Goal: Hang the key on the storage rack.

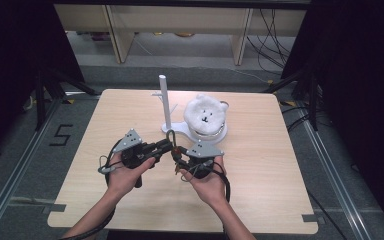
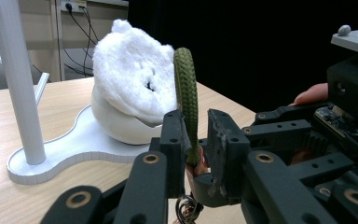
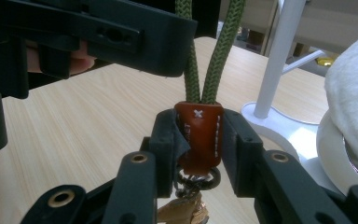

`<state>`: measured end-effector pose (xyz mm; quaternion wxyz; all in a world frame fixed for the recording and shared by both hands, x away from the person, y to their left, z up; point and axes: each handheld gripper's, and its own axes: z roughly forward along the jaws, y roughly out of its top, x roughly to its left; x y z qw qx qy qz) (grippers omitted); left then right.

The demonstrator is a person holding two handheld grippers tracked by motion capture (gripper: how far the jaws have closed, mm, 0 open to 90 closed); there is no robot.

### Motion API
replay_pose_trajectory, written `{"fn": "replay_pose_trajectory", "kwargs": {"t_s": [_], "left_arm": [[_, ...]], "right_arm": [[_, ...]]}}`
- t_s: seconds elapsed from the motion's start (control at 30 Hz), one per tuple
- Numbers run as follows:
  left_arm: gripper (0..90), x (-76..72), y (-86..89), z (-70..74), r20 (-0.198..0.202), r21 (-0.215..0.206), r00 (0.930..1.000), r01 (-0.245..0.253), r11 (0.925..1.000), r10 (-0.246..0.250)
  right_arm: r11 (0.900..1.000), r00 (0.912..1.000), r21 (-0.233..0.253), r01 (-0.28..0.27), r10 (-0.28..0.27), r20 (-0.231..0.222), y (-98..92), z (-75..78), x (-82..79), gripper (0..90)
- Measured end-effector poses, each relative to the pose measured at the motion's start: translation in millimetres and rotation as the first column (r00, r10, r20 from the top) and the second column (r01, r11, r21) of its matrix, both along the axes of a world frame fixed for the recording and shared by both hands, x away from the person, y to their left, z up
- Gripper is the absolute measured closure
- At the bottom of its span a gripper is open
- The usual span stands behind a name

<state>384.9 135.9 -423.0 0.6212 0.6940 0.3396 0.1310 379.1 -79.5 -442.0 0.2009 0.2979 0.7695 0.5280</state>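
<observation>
Right gripper [image 3: 198, 140]: clamped on the red-brown leather tab [image 3: 199, 135] of a keychain, metal ring hanging beneath.
Left gripper [image 2: 196, 140]: jaws pinching the green braided cord loop [image 2: 186, 93] that rises from the tab.
Keychain place: held above the light wooden table [image 1: 260, 165], between both hands.
Behind: white plastic stand [image 1: 166, 107]; fluffy white bear-face plush [image 1: 206, 116] on its base.

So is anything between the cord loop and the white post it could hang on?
Nothing visible. The green cord loop, held by both grippers, sits in front of the white post over bare table; the plush bear stands to the post's right.
</observation>
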Motion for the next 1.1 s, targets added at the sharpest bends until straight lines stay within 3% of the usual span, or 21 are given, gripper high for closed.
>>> {"fn": "replay_pose_trajectory", "kwargs": {"t_s": [0.17, 0.23, 0.53, 1.1], "left_arm": [[79.9, 0.5, -0.1, 0.1, 0.001, 0.004, 1.0, -0.003, 1.0, 0.003], [80.5, 0.6, -0.1, 0.0, 0.001, 0.0, 1.0, -0.003, 1.0, 0.003], [82.2, 1.2, 0.5, 0.5, 0.0, 0.001, 1.0, -0.002, 1.0, 0.002], [83.5, 0.3, 0.7, 3.0, 0.04, 0.02, 0.9992, 0.003, 0.9998, -0.003]], "right_arm": [[1.0, 1.0, -0.018, -0.006, 0.006, 0.007, -0.9, 0.6, 0.4, 68.6], [1.0, 0.9998, 0.0, -0.018, 0.018, 0.012, 0.4, -0.6, 1.3, 68.6], [1.0, 0.9999, -0.004, -0.008, 0.008, 0.008, 1.3, -0.3, -0.1, 68.5], [1.0, 0.9997, -0.011, -0.013, 0.013, 0.021, 3.4, 1.2, -0.1, 67.8]]}}
